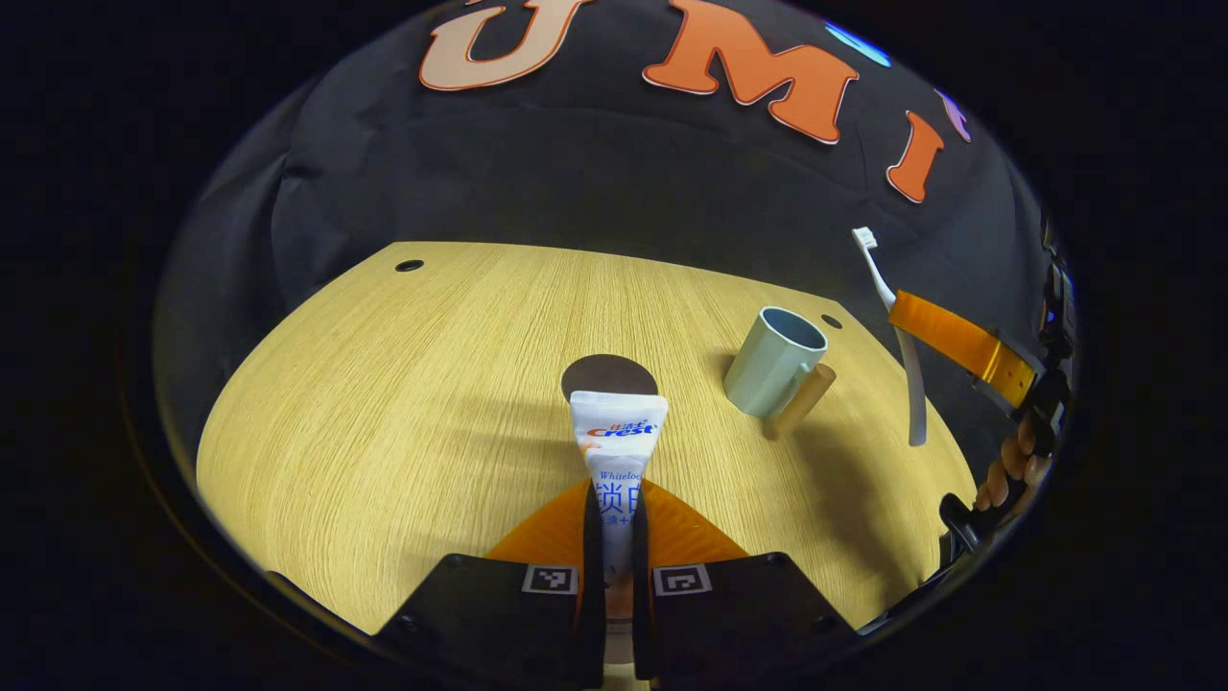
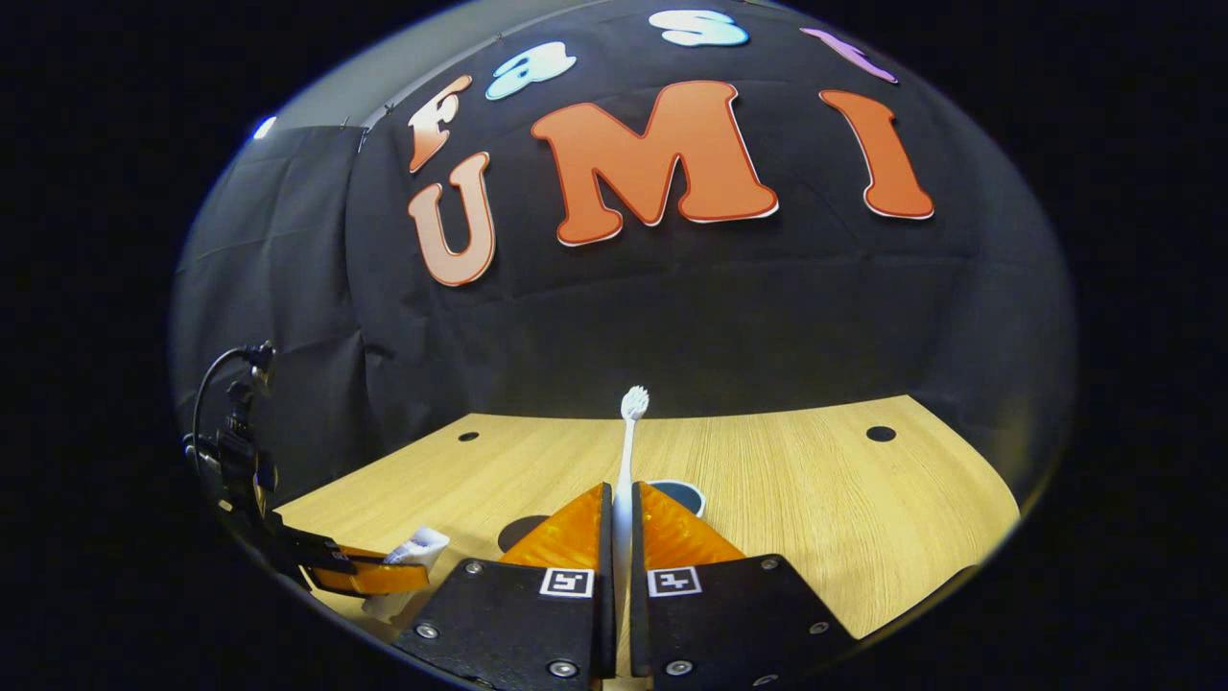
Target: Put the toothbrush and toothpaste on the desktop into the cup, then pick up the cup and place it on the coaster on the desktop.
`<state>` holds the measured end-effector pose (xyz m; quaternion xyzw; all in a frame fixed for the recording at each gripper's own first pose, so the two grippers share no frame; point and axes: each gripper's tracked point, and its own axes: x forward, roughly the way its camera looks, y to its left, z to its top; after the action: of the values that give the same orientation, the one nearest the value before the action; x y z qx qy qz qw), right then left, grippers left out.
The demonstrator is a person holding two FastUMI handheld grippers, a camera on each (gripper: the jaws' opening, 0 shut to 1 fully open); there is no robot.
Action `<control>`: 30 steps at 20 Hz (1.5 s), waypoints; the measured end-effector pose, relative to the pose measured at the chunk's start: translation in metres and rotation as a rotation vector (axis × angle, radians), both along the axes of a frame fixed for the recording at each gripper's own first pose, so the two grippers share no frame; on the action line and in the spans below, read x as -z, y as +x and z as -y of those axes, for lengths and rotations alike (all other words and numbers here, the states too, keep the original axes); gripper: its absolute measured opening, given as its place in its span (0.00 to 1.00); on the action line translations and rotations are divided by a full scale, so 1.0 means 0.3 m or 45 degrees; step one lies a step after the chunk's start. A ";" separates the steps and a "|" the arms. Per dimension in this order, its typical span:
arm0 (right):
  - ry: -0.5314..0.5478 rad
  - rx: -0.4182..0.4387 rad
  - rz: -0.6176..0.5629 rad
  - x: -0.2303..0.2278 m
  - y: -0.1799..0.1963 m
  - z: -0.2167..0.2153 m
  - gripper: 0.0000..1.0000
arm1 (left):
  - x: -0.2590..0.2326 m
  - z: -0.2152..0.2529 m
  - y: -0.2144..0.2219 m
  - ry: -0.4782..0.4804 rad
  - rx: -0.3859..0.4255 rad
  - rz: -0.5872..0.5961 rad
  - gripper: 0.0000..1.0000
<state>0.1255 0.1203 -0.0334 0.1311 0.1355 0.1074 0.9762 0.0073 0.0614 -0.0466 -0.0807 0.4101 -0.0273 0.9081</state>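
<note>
The left gripper [image 1: 615, 537] clamps a white toothpaste tube [image 1: 617, 451]; the right gripper [image 2: 620, 537] pinches a white toothbrush [image 2: 625, 470], bristles up. A pale green cup [image 1: 773, 360] stands near the pale wood desktop's [image 1: 403, 403] far right edge, a dark round coaster [image 1: 607, 376] beside it, black cloth behind.

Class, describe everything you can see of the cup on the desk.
The cup is a pale grey-green mug with faceted sides, a blue-grey inside and a light wooden-looking handle at its lower right. It stands upright and empty on the wooden desk, right of the dark round coaster. Nothing grips it.
</note>
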 end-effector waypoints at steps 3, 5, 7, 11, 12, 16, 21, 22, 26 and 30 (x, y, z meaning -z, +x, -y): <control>0.045 0.025 0.076 -0.040 0.053 0.006 0.06 | 0.005 -0.003 0.015 0.005 -0.007 0.021 0.15; 0.055 0.038 0.114 -0.054 0.081 0.013 0.06 | 0.020 0.009 0.015 0.008 -0.013 0.031 0.15; 0.070 0.042 0.141 -0.059 0.100 0.016 0.06 | 0.026 0.022 0.018 0.009 -0.020 0.044 0.15; 0.136 0.037 0.130 -0.031 0.154 0.006 0.06 | 0.015 0.031 0.013 0.014 -0.040 0.075 0.15; 0.142 0.043 0.127 -0.023 0.166 0.006 0.06 | 0.005 0.028 0.013 0.012 -0.044 0.082 0.15; 0.140 0.065 0.183 -0.026 0.213 0.022 0.06 | -0.008 0.018 0.000 0.012 -0.073 0.102 0.15; 0.140 0.087 0.269 -0.044 0.272 0.040 0.06 | -0.009 0.015 0.003 -0.002 -0.089 0.136 0.14; 0.147 0.087 0.284 -0.047 0.281 0.041 0.06 | -0.014 0.012 0.004 0.000 -0.091 0.144 0.15; 0.143 0.118 0.363 -0.060 0.327 0.052 0.06 | -0.017 0.017 -0.005 0.026 -0.104 0.175 0.15; 0.108 0.100 0.365 -0.015 0.347 0.028 0.06 | -0.041 0.013 -0.005 0.025 -0.109 0.173 0.14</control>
<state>0.2297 0.1119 -0.0290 0.1606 -0.0154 0.0923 0.9826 0.0057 0.0575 -0.0343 -0.0874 0.3438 0.0102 0.9349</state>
